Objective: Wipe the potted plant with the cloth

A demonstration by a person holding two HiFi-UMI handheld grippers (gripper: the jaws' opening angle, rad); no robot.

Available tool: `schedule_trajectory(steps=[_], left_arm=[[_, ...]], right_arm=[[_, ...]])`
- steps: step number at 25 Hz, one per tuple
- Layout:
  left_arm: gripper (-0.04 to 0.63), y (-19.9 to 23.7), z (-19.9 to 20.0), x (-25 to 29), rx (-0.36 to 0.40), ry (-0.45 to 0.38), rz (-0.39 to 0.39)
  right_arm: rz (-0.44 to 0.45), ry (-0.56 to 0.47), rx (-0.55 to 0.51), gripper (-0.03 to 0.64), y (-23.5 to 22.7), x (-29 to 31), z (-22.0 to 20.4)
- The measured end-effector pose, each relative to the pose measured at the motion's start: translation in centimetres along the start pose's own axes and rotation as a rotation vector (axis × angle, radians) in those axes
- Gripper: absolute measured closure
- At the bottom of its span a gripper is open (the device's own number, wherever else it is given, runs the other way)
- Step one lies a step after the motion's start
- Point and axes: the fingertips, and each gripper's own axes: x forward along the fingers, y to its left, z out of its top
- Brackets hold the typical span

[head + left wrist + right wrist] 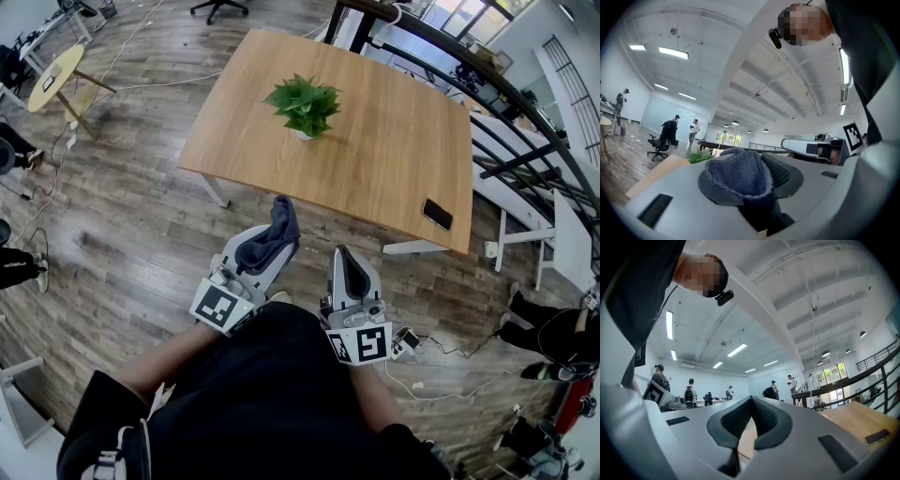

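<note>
A small green potted plant (304,106) stands in a white pot near the middle of the wooden table (394,169); its leaves (699,156) peek past the jaws in the left gripper view. My left gripper (274,232) is shut on a dark blue-grey cloth (272,236), which bulges over the jaw tips as a knitted wad (740,172). It hovers short of the table's near edge. My right gripper (343,266) is beside it, shut with nothing between its black pads (730,421). Both point level toward the table.
A black phone (437,214) lies near the table's front right corner. Behind the table runs a dark stair railing (487,84). A round side table (54,79) and office chair stand far left. Cables trail on the wooden floor (122,244). People stand in the background.
</note>
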Motion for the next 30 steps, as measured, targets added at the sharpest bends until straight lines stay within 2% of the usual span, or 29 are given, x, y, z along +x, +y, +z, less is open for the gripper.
schedule_trajectory(steps=[5,11,18,21,26,28,30], left_arm=[[0.440,0.3,-0.2,-1.5,0.005,-0.013,0.032],[0.440,1.1,-1.3,-4.9,0.013,0.015,0.120],[0.440,1.6,-2.5,-6.5,-0.008,0.067,0.157],[0.440,1.8,-3.1,-5.7,0.014,0.085,0.138],[0.440,2.1,-2.9,-2.5,0.043,0.059,0.086],[0.440,2.3,-2.9,-0.8,0.031,0.059,0.073],[0.440,3.0,-3.4,0.8,0.005,0.067,0.063]], right_arm=[[-0.008,-0.022,-0.013,0.600,1.1,-1.7,0.1],[-0.122,0.034,-0.004,0.598,-1.0,-4.5,-2.0],[-0.095,0.034,0.083,0.598,0.3,-6.0,-3.7],[-0.089,0.040,0.076,0.598,0.3,-5.5,-3.9],[-0.135,0.051,0.044,0.598,-1.9,-3.5,-3.7],[-0.156,0.059,0.009,0.598,-3.1,-2.5,-3.7],[-0.124,0.073,-0.025,0.598,-3.9,-0.9,-4.0]])
